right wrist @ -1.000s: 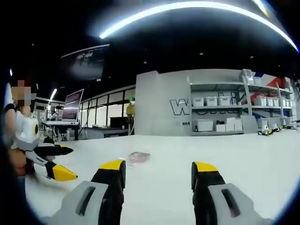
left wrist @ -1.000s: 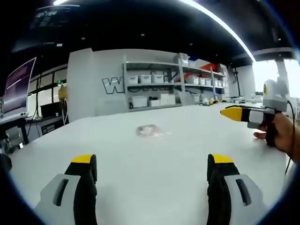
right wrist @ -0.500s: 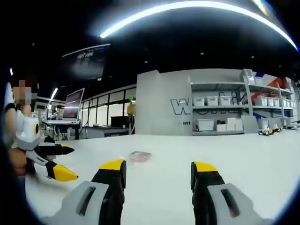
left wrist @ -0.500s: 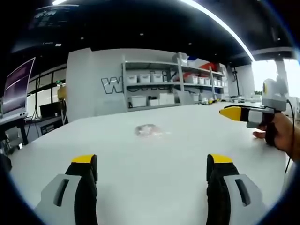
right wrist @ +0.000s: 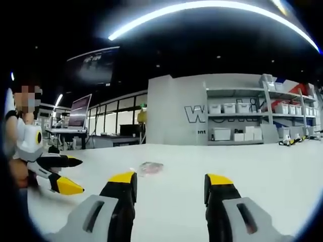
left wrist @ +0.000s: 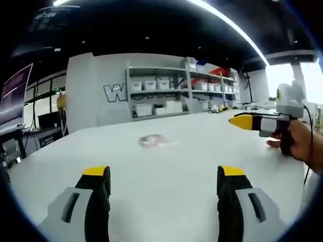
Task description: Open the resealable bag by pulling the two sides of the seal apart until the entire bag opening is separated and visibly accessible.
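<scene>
A small clear resealable bag [left wrist: 152, 141] with something pinkish inside lies flat on the white table [left wrist: 166, 171], well ahead of both grippers; it is also in the right gripper view, bag [right wrist: 150, 168]. My left gripper [left wrist: 164, 176] hangs low over the table, open and holding nothing. My right gripper [right wrist: 170, 182] is open as well, with an empty gap between its jaws. The right gripper [left wrist: 252, 122] also comes into the left gripper view from the right, held in a hand. The left gripper [right wrist: 56, 174] appears at the left of the right gripper view, its jaws apart.
Metal shelving [left wrist: 176, 93] with white bins stands against a grey wall behind the table. A monitor [left wrist: 12, 96] sits on a desk at the left. A person [right wrist: 12, 151] stands at the left edge of the right gripper view. The table's far edge [right wrist: 242, 146] runs below the shelves.
The left gripper view has shifted a little, so the bag and shelves sit slightly further left. The right gripper view is almost unchanged. The bag has not moved.
</scene>
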Demonstrator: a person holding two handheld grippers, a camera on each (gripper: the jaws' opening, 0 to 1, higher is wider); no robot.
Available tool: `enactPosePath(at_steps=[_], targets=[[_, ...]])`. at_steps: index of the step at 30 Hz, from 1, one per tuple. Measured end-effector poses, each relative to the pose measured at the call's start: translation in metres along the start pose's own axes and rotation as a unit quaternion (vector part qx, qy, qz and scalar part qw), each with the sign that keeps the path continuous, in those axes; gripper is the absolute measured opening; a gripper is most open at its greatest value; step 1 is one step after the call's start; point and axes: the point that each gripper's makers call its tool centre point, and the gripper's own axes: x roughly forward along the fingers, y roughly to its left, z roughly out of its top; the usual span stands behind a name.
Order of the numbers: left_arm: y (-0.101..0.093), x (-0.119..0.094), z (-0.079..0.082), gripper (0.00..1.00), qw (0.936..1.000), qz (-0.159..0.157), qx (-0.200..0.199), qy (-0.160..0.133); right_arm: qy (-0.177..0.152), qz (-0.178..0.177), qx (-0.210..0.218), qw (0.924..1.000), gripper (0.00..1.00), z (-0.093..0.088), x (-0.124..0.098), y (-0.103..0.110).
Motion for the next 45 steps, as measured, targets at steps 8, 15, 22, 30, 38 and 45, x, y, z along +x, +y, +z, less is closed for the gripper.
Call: enactPosePath(at_steps=[8, 15, 22, 30, 38, 45], targets=[[0.0, -0.001, -0.001, 0.86, 1.0, -0.002, -0.005, 0.002, 0.005, 0.003, -0.003, 1.0, 0.52, -0.002, 0.001, 0.001], [0.001, -0.002, -0.001, 0.85, 0.9999, -0.004, -0.009, 0.0, 0.008, 0.006, -0.006, 0.9999, 0.49, -0.003, 0.002, 0.002], [0.005, -0.001, -0.001, 0.85, 0.9999, -0.003, -0.012, -0.001, 0.013, 0.01, -0.007, 0.9998, 0.48, -0.004, 0.003, 0.004], [0.003, -0.001, -0.001, 0.85, 0.9999, -0.003, -0.014, 0.0, 0.036, 0.037, 0.002, 0.9987, 0.47, -0.009, 0.013, 0.009], [0.001, -0.003, 0.001, 0.85, 0.9998, -0.005, -0.021, -0.004, 0.051, 0.058, 0.005, 0.997, 0.37, -0.014, 0.018, 0.012], [0.001, -0.003, 0.002, 0.85, 0.9996, -0.006, -0.026, -0.008, 0.053, 0.074, -0.005, 0.9959, 0.3, -0.015, 0.025, 0.015]])
